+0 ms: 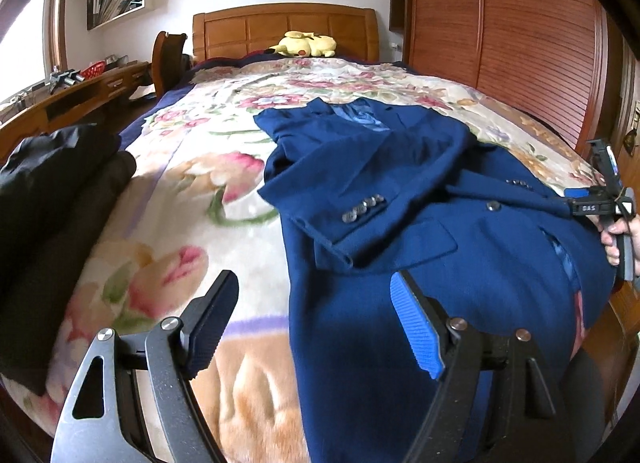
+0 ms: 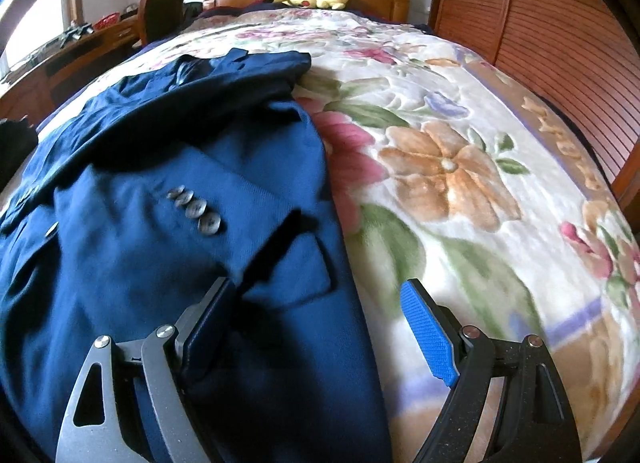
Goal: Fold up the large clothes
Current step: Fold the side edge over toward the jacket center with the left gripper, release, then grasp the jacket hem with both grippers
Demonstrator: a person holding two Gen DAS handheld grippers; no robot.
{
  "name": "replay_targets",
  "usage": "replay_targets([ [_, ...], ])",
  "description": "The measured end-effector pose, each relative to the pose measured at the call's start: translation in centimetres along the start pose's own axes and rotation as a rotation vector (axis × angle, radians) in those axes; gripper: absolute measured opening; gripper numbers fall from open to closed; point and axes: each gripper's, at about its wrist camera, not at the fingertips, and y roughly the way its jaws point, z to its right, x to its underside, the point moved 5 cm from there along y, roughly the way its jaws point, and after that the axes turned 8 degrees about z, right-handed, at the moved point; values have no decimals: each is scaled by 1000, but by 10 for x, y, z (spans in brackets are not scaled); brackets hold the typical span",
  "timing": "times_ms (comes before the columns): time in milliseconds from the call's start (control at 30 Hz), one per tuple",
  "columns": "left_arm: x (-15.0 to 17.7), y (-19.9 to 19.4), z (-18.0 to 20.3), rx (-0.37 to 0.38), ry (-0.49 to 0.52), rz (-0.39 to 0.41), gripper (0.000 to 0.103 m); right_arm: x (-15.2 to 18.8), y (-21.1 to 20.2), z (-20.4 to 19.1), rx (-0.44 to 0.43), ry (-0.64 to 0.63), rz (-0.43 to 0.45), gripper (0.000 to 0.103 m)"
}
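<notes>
A: Blue ribbed pads point(image 1: 416, 327) on the left claw point(image 1: 312, 323), and they stand wide apart with nothing between them. Below lies the hem of the jacket point(image 1: 400, 191) and the blanket point(image 1: 192, 167) beside it.

B: And the right claw point(image 2: 320, 327)?

A: Spread wide too, gripping nothing. Its left finger point(image 2: 208, 323) hangs over the jacket's edge, the right one over bare blanket. In the left view a hand point(image 1: 614, 235) holds that tool at the jacket's right side.

B: Where is the jacket?

A: Flat on the floral blanket, front up, collar toward the headboard point(image 1: 284, 29). Both sleeves are folded in across the chest; one cuff shows four grey buttons point(image 2: 194, 207).

B: Further out?

A: A dark garment point(image 1: 52, 199) is heaped at the bed's left edge. A yellow plush point(image 1: 304, 45) sits by the headboard, a slatted wardrobe point(image 1: 500, 31) on the right, and a desk point(image 1: 80, 91) on the left.
</notes>
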Motion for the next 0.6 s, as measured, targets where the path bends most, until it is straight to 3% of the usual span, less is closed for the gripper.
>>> replay_targets([
  [333,23,1,0,-3,-7,-35,79,28,-62,3,-59,-69,30,83],
  [600,31,0,0,-11,-11,-48,79,44,-79,5,-86,-102,23,78],
])
